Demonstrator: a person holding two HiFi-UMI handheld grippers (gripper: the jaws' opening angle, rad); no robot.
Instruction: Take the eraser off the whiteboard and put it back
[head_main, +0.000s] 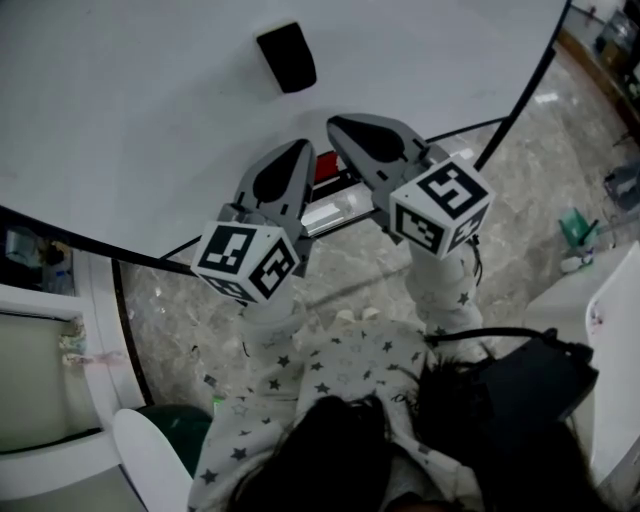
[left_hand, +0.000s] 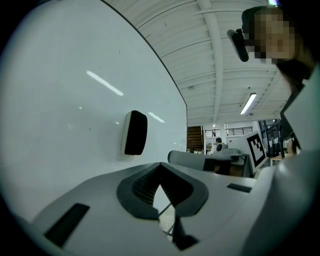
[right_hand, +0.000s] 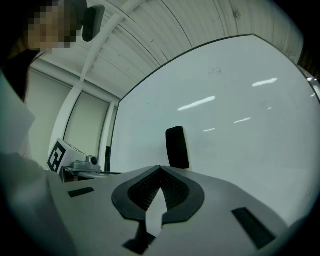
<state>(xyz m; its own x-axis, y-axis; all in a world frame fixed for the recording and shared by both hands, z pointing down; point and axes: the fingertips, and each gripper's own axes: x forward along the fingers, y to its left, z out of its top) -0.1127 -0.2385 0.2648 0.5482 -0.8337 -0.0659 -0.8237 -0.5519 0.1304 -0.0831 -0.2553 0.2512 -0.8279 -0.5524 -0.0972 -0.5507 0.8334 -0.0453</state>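
A black eraser (head_main: 287, 57) sticks to the whiteboard (head_main: 130, 110), above and beyond both grippers. The left gripper view shows the eraser (left_hand: 135, 132) ahead and a little left of my left gripper (left_hand: 160, 165); the right gripper view shows the eraser (right_hand: 177, 147) just right of my right gripper (right_hand: 160, 168). My left gripper (head_main: 300, 150) and right gripper (head_main: 340, 125) are side by side below the eraser, both pointing at the board, apart from it. Both are shut with nothing between their jaws.
The board's tray (head_main: 335, 210) runs under the grippers, with a red object (head_main: 325, 165) on it. A black bag (head_main: 530, 385) hangs at the person's right side. A white table (head_main: 610, 320) stands right, a green item (head_main: 578, 228) on the marble floor.
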